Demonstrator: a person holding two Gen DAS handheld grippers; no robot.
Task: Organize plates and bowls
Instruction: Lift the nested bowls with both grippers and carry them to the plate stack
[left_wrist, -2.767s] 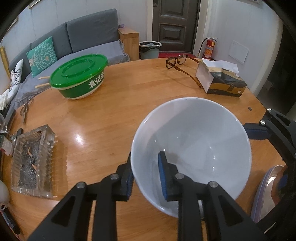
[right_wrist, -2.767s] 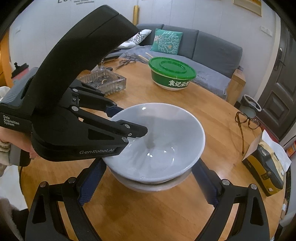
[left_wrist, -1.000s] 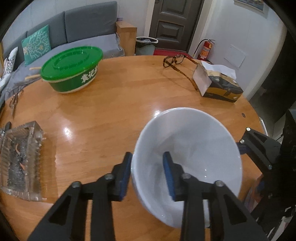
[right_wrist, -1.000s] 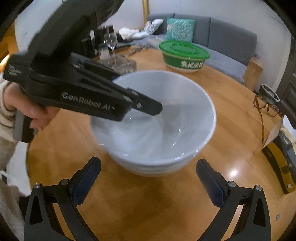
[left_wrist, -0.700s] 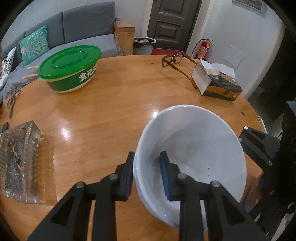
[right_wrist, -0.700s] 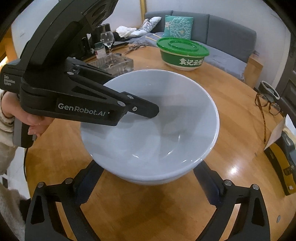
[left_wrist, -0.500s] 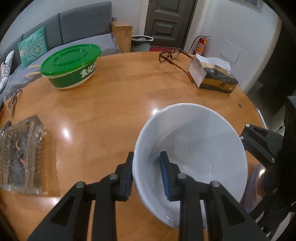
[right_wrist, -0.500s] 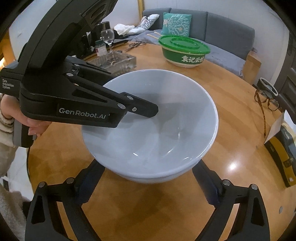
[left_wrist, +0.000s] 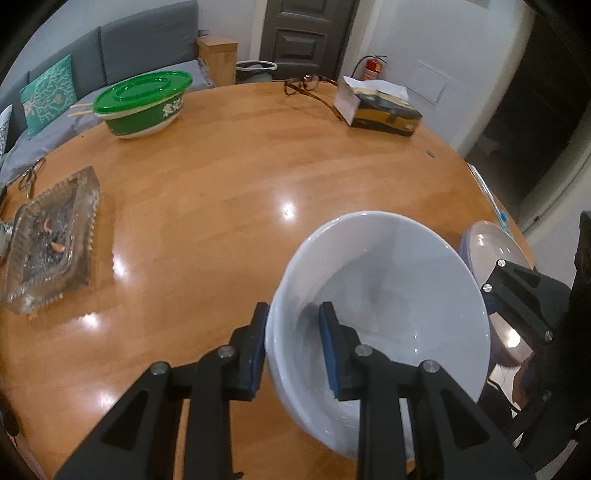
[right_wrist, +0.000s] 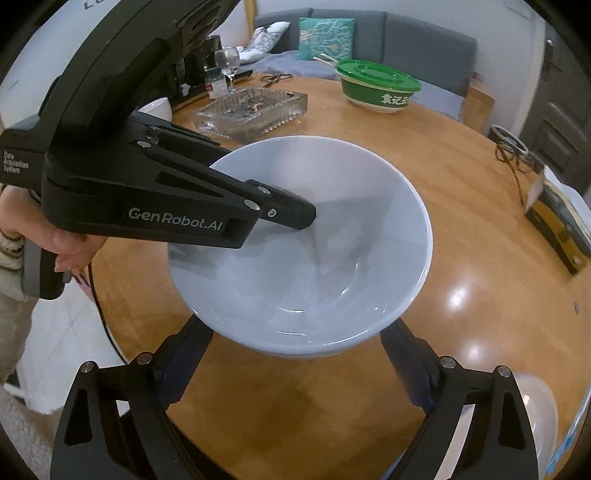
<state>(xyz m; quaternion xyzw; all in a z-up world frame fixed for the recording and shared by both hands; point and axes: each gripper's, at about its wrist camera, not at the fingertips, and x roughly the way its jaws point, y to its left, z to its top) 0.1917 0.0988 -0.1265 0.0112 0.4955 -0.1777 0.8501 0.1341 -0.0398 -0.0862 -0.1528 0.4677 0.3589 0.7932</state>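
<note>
Two nested white bowls (left_wrist: 388, 280) hang tilted above the round wooden table (left_wrist: 221, 184). My left gripper (left_wrist: 293, 350) is shut on their near rim, one finger inside, one outside. In the right wrist view the bowls (right_wrist: 306, 258) fill the middle and a second rim shows beneath the top one. My right gripper (right_wrist: 295, 365) is open, its fingers spread under and either side of the bowls; whether they touch is not visible. A pale plate (left_wrist: 491, 247) lies at the table's right edge, also low right in the right wrist view (right_wrist: 537, 417).
A green lidded bowl (left_wrist: 142, 103) with chopsticks stands at the far left. A glass ashtray (left_wrist: 51, 243) is at the left. Glasses (left_wrist: 306, 86) and a tissue box (left_wrist: 376, 107) lie at the far side. A wine glass (right_wrist: 229, 62) and small bottle stand beyond the ashtray.
The bowls, held by my left gripper, have shifted toward the table's right edge and tilted more. The plate has come into view beside them. My right gripper stays open beneath.
</note>
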